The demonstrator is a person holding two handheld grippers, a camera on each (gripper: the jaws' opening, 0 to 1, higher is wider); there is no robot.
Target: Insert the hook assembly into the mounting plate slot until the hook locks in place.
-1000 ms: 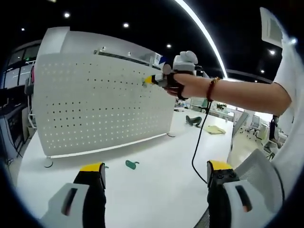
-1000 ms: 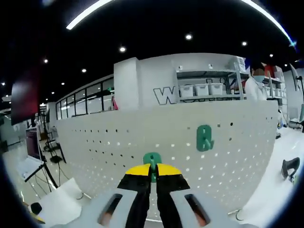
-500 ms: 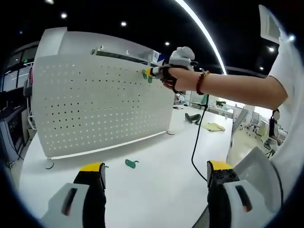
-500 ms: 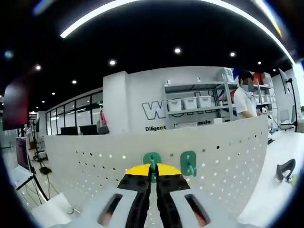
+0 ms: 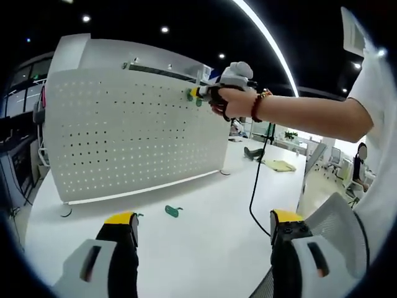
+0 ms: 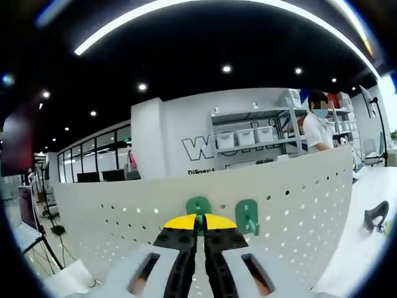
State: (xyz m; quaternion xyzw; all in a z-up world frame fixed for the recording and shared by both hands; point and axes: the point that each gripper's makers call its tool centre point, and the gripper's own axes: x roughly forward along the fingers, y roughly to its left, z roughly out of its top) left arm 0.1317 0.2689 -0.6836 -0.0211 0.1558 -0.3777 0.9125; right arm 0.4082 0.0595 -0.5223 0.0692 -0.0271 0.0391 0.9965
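White table [image 5: 205, 248], upright pegboard [image 5: 124, 136], dark ceiling with strip lights.
Left gripper [image 5: 203, 231]: jaws wide apart, holding nothing, low over the table. Ahead between those jaws, nearer the left one, a loose green hook [image 5: 172, 211] lies on the table in front of the pegboard. Right gripper [image 6: 199, 221]: yellow-tipped jaws closed together on a green hook assembly [image 6: 198, 207], held at the pegboard's top rows; whether it is seated in a slot cannot be told. Just right of these jaws, a mounted hook [image 6: 247, 216] hangs on the pegboard. Far right, a dark object [image 6: 376, 215] rests on the table.
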